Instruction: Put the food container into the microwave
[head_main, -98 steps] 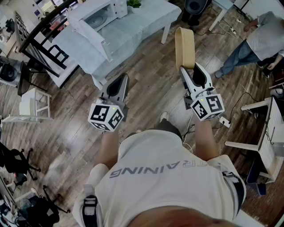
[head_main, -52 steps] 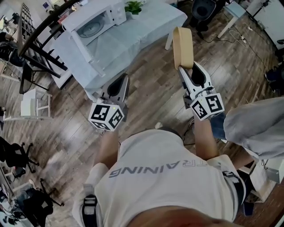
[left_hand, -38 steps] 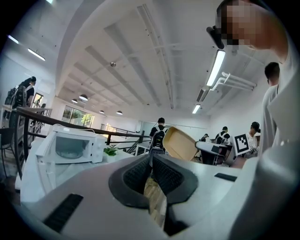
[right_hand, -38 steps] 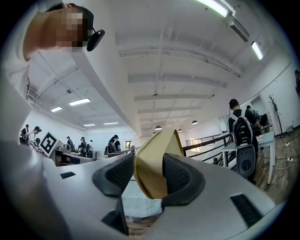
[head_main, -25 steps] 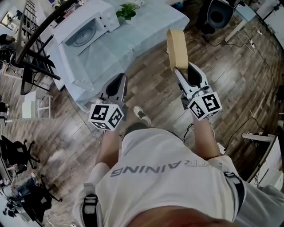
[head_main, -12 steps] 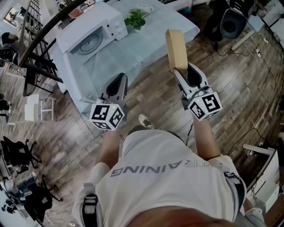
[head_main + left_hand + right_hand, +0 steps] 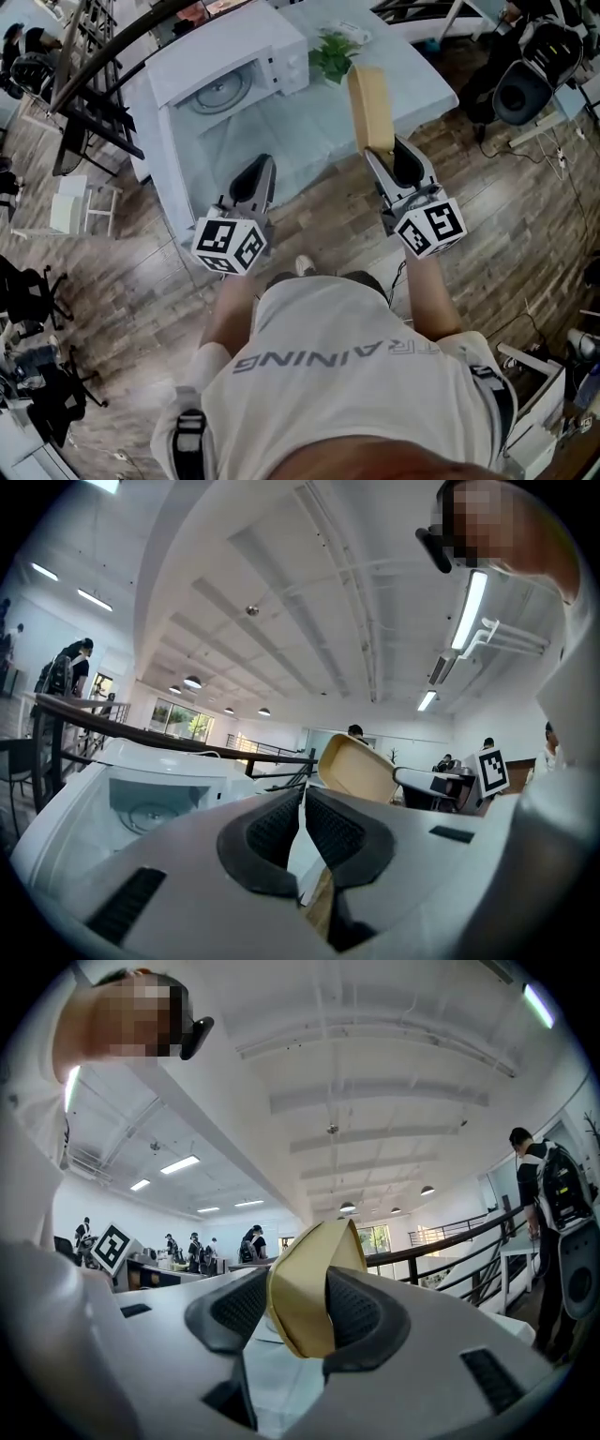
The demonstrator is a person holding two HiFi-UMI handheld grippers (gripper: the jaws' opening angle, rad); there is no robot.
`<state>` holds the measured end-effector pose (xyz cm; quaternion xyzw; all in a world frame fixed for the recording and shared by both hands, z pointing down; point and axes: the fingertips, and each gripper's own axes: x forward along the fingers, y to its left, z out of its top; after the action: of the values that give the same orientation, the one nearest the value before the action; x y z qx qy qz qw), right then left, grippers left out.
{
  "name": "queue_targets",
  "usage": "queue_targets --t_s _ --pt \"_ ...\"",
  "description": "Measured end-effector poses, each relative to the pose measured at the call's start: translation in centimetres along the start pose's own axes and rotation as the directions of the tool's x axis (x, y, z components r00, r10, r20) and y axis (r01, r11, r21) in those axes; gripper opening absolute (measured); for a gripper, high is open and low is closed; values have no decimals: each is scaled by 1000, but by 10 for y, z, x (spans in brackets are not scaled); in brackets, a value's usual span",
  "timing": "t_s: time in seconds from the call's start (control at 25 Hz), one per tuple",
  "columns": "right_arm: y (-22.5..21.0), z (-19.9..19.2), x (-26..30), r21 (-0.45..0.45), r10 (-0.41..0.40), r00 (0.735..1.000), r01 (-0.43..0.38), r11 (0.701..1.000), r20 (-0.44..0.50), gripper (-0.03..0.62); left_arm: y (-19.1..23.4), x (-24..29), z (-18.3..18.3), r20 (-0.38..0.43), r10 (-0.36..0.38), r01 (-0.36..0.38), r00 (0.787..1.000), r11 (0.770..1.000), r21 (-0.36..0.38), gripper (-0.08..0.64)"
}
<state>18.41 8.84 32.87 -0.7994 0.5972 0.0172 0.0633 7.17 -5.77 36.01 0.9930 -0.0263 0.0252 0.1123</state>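
Observation:
The tan food container (image 7: 369, 106) stands on edge, pinched at its near rim by my right gripper (image 7: 380, 150), which is shut on it; its rim (image 7: 305, 1288) fills the gap between the pads. The white microwave (image 7: 234, 66) sits on the pale-clothed table (image 7: 412, 89) ahead and to the left, with its door (image 7: 169, 173) swung open and the turntable showing. My left gripper (image 7: 262, 166) is shut with nothing in it, its pads (image 7: 281, 822) touching. In the left gripper view the microwave (image 7: 141, 799) lies left and the container (image 7: 356, 766) right.
A small potted plant (image 7: 333, 54) stands on the table just right of the microwave, close to the container. A black railing (image 7: 103, 56) runs along the far left. A white stool (image 7: 70, 206) is at the left and an office chair (image 7: 523, 89) at the right.
The table and microwave have come much closer in the head view. Both grippers have moved forward with the person, and the container now hangs over the table's edge.

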Motion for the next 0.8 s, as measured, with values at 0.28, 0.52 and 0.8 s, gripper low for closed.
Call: queue_targets --t_s 0.28,0.52,0.8 --pt "-1 -5 43 12 89 996 -89 996 -12 212 25 9 6 13 47 -47 999 999 -13 48" --pt "-20 -9 80 31 195 981 -195 980 -4 212 43 31 8 24 141 -140 990 990 -20 48" --pt "-60 -11 131 73 367 930 -365 928 -21 212 52 83 23 50 266 -265 963 964 -23 48"
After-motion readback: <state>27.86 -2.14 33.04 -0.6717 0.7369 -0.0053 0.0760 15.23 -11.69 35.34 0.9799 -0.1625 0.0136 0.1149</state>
